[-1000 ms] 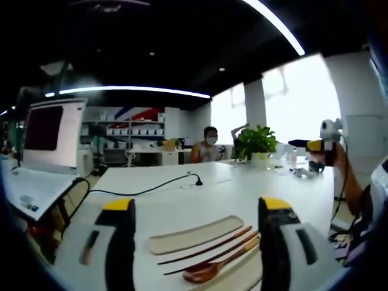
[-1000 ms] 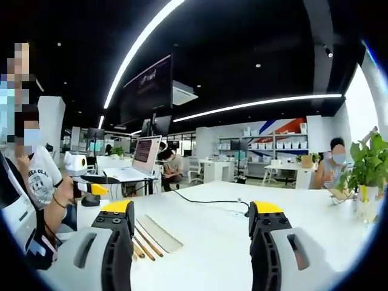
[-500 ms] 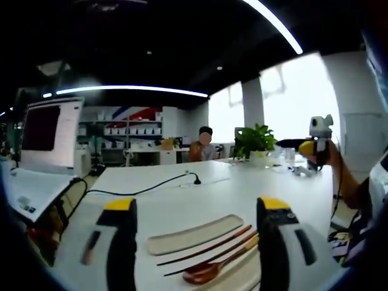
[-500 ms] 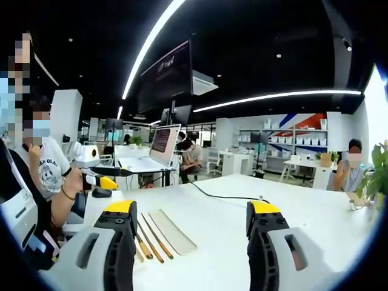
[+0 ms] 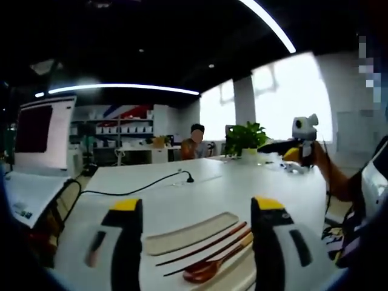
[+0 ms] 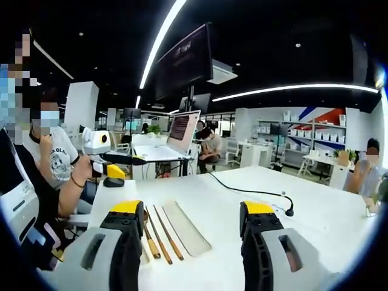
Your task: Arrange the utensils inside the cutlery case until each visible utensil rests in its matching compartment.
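On the white table [image 5: 200,188] lie a long flat beige case piece [image 5: 189,234], two dark chopsticks [image 5: 203,247] and a wooden spoon [image 5: 209,268], side by side. A further beige edge [image 5: 239,274] shows beside the spoon. My left gripper [image 5: 195,205] hovers over them, open and holding nothing. The right gripper view has the beige piece [image 6: 187,228], the chopsticks [image 6: 165,237] and a wooden handle [image 6: 150,241] below my right gripper [image 6: 193,208], also open and holding nothing. Each gripper appears in the other's view, held in a hand: the right one [image 5: 298,145], the left one [image 6: 115,162].
A black cable with a plug [image 5: 142,190] [image 6: 257,194] runs across the table. An open laptop [image 5: 35,130] [image 6: 179,134] stands at one end, a potted plant [image 5: 244,138] at the other. People sit at desks behind; the holder's arm [image 6: 66,182] reaches in.
Both views have shifted with the hands; the right gripper view now looks more squarely at the utensils. The utensils themselves lie as before. Both grippers stay open.
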`<state>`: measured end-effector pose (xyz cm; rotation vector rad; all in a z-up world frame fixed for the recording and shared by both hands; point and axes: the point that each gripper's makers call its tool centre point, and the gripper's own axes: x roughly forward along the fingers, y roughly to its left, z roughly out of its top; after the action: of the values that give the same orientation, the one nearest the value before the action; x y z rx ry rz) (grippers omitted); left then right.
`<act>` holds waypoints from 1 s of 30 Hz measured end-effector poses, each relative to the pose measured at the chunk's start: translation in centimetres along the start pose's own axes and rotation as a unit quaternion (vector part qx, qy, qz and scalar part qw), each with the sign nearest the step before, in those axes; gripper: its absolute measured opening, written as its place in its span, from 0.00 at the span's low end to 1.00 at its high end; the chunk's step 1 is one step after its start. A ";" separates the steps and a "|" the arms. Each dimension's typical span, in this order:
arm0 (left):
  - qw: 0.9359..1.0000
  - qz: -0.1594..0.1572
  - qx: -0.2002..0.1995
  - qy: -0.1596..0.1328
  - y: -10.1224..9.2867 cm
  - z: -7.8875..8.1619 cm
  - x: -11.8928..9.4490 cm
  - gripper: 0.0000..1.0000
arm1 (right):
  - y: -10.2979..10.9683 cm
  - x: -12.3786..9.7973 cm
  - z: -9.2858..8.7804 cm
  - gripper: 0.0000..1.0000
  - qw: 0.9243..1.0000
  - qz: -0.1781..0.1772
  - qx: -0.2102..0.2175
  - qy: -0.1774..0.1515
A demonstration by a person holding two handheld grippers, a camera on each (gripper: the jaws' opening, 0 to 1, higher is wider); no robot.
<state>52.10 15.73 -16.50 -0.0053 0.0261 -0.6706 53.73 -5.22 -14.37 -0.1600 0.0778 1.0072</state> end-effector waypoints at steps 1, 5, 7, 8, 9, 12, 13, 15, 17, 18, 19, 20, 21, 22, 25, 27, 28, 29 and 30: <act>1.000 -0.004 -0.002 0.002 0.0 -0.1 0.0 0.74 | 0.1 0.2 -0.1 0.66 1.000 0.003 -0.002 0.001; 1.000 -0.025 0.001 0.019 -0.1 -0.6 0.4 0.70 | 0.5 0.7 -0.3 0.65 1.000 0.015 -0.006 0.005; 0.999 -0.036 0.015 0.032 -0.3 -0.9 0.6 0.70 | 0.7 1.1 -0.5 0.63 1.000 0.024 -0.004 0.007; 0.998 -0.041 0.025 0.038 -0.5 -1.1 0.7 0.70 | 0.8 1.2 -0.7 0.62 1.000 0.029 -0.003 0.009; 0.997 -0.046 0.034 0.043 -0.5 -1.2 0.8 0.70 | 1.0 1.4 -0.9 0.61 0.999 0.033 -0.003 0.011; 0.995 -0.057 0.057 0.060 -0.7 -1.7 1.1 0.70 | 1.3 2.0 -1.3 0.60 0.999 0.047 -0.004 0.020; 0.994 -0.059 0.062 0.065 -0.7 -1.8 1.3 0.70 | 1.4 2.2 -1.5 0.57 0.999 0.049 -0.005 0.023; 0.986 -0.086 0.095 0.106 -1.1 -2.7 2.0 0.66 | 1.9 3.0 -2.4 0.57 0.997 0.066 -0.005 0.039; 0.984 -0.093 0.102 0.115 -1.2 -2.9 2.3 0.64 | 2.2 3.3 -2.9 0.56 0.996 0.071 -0.007 0.049; 0.982 -0.097 0.106 0.123 -1.3 -3.1 2.4 0.63 | 2.3 3.3 -3.2 0.56 0.996 0.074 -0.010 0.053; 0.980 -0.104 0.113 0.129 -1.4 -3.4 2.6 0.62 | 2.4 3.4 -3.3 0.55 0.996 0.076 -0.011 0.055; 0.977 -0.110 0.121 0.137 -1.6 -3.6 2.7 0.60 | 2.4 3.5 -3.5 0.55 0.995 0.078 -0.010 0.057; 0.975 -0.114 0.124 0.143 -1.7 -3.8 2.9 0.59 | 2.5 3.6 -3.7 0.54 0.995 0.081 -0.009 0.060; 0.973 -0.119 0.130 0.151 -1.8 -4.1 3.1 0.59 | 2.5 3.7 -3.9 0.53 0.995 0.082 -0.009 0.061; 0.965 -0.132 0.147 0.172 -2.0 -4.9 3.7 0.55 | 2.6 4.0 -4.5 0.51 0.994 0.087 -0.009 0.070; 0.959 -0.140 0.165 0.183 -2.0 -5.3 4.3 0.54 | 2.6 4.1 -5.0 0.50 0.993 0.089 -0.010 0.076; 0.956 -0.141 0.170 0.193 -2.0 -5.6 4.5 0.54 | 2.6 4.1 -5.3 0.48 0.993 0.089 -0.011 0.078; 0.952 -0.145 0.175 0.205 -2.0 -5.9 4.7 0.50 | 2.5 4.2 -5.7 0.47 0.993 0.090 -0.011 0.082; 0.948 -0.152 0.183 0.211 -2.1 -6.1 4.9 0.46 | 2.4 4.3 -6.0 0.45 0.992 0.091 -0.011 0.085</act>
<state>54.53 11.07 -22.72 0.5028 0.3179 -0.9682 54.03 -1.33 -21.10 -0.2617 0.2404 1.1748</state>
